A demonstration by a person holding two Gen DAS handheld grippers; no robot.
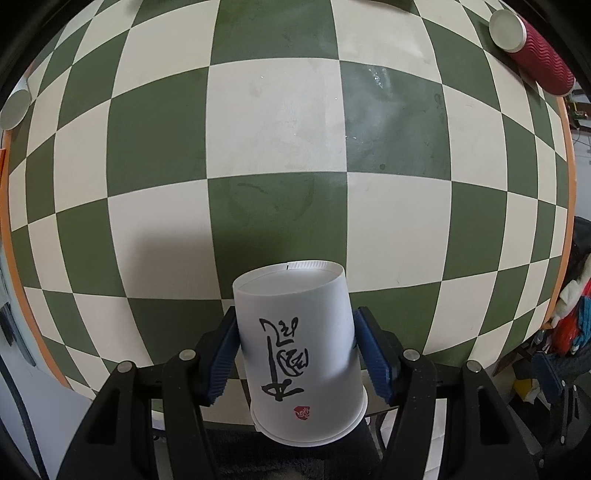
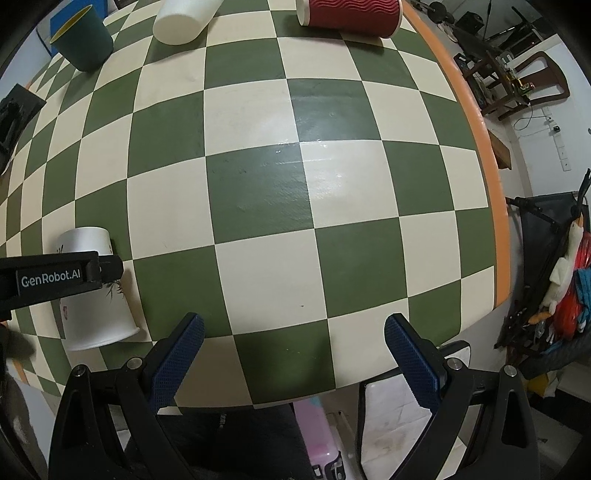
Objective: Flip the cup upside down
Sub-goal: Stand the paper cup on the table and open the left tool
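The left gripper (image 1: 297, 354) is clamping the white paper cup (image 1: 301, 350) between its blue-padded fingers (image 1: 221, 358), one pad pressing on each side of the wall. The cup is sitting inverted: its closed base is facing up and slightly away from the camera, its rolled rim is pointing down at the near edge of the checkered table (image 1: 280, 122), and its long axis is running close to vertical with a slight lean. The black brush lettering on its side is reading upside down. From the right wrist view the same cup (image 2: 94, 295) is appearing at the near left of the table, narrow base up and wide rim down on the surface, with the left gripper's black body crossing in front of it. The right gripper (image 2: 293, 354) is hovering over the near edge with its fingers spread wide apart, gripping nothing. At the far side a red ribbed cup (image 2: 351, 16) and a plain white cup (image 2: 183, 18) are lying on their sides, and a dark green cup (image 2: 83, 38) is standing upright at the far left.
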